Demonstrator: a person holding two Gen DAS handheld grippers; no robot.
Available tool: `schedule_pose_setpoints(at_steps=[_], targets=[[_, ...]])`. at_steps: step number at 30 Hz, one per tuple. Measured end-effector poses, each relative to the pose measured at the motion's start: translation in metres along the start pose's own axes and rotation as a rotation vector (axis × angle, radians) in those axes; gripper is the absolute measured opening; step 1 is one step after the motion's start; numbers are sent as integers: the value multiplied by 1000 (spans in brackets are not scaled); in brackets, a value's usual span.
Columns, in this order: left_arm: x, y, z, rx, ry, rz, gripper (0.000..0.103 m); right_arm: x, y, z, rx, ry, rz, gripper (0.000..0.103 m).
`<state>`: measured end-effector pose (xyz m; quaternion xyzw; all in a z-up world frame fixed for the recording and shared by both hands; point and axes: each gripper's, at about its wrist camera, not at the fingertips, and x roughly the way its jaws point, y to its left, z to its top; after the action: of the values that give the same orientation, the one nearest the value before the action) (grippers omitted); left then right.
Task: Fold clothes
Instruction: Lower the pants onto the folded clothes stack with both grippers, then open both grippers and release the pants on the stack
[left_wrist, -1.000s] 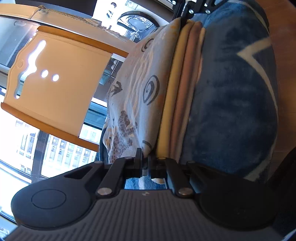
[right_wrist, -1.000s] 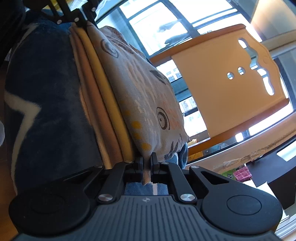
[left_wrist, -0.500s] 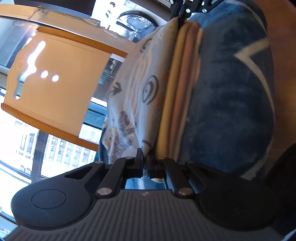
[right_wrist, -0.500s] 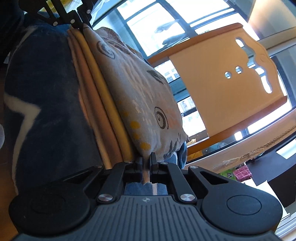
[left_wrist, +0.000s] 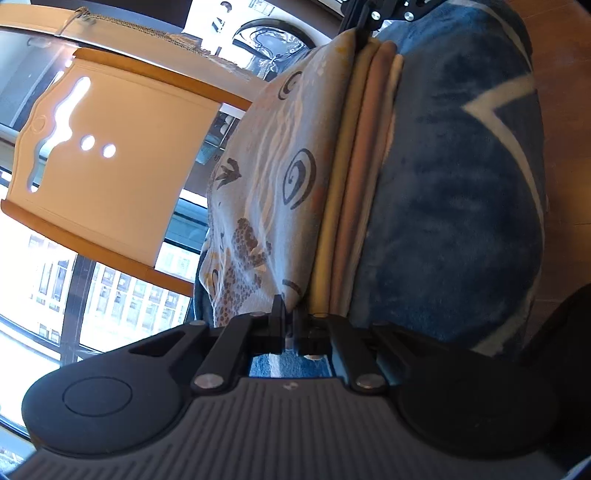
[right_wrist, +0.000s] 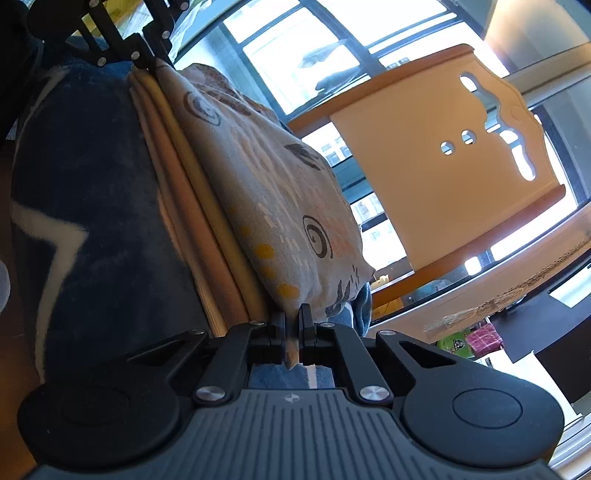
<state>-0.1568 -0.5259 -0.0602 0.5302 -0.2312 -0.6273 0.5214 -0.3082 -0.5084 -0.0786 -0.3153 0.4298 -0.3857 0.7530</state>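
The left claw (left_wrist: 289, 321) was pinched tight on one end of the printed cloth (left_wrist: 273, 192), jaws nearly together with a thin hem between them. The cloth lay along the top of a stack: yellow and tan folded pieces (left_wrist: 354, 184) under it, and a blue blanket (left_wrist: 461, 206) beneath those, all resting on a wooden floor or tabletop (left_wrist: 565, 110); I couldn't say which. The right claw (right_wrist: 293, 322) was clamped on the opposite end of the same cloth (right_wrist: 266, 177), its grip just as narrow, with a bit of fabric poking out behind the jaws. Each claw was visible in the other's camera, at the far end of the cloth. Beyond stood an orange chair back (right_wrist: 454, 177) against bright windows (right_wrist: 288, 48).

The fold looked mid-way, the cloth held at both ends and bulging between. Both grips were on very little fabric, so a sharp pull could slip a hem free and spoil the fold. Dragging rather than lifting might also shift the stacked pieces beneath out of line.
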Motion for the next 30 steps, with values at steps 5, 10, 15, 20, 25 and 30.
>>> schedule_pose_setpoints(at_steps=[5, 10, 15, 20, 25, 30], targets=[[-12, 14, -1, -126, 1, -50, 5, -5, -7, 1, 53, 8, 9, 17], [-25, 19, 2, -161, -29, -72, 16, -21, -5, 2, 117, -6, 36, 36], [-21, 17, 7, -134, -38, -101, 22, -25, 1, 5, 112, -13, 54, 41], [-15, 11, 5, -60, -25, -78, 10, -20, 2, 7, 96, -17, 49, 41], [-14, 10, 1, -18, -41, -36, 6, -13, 1, 8, 81, -12, 51, 25], [-12, 7, -4, -11, -28, -40, 6, -12, -1, 8, 110, -13, 50, 21]])
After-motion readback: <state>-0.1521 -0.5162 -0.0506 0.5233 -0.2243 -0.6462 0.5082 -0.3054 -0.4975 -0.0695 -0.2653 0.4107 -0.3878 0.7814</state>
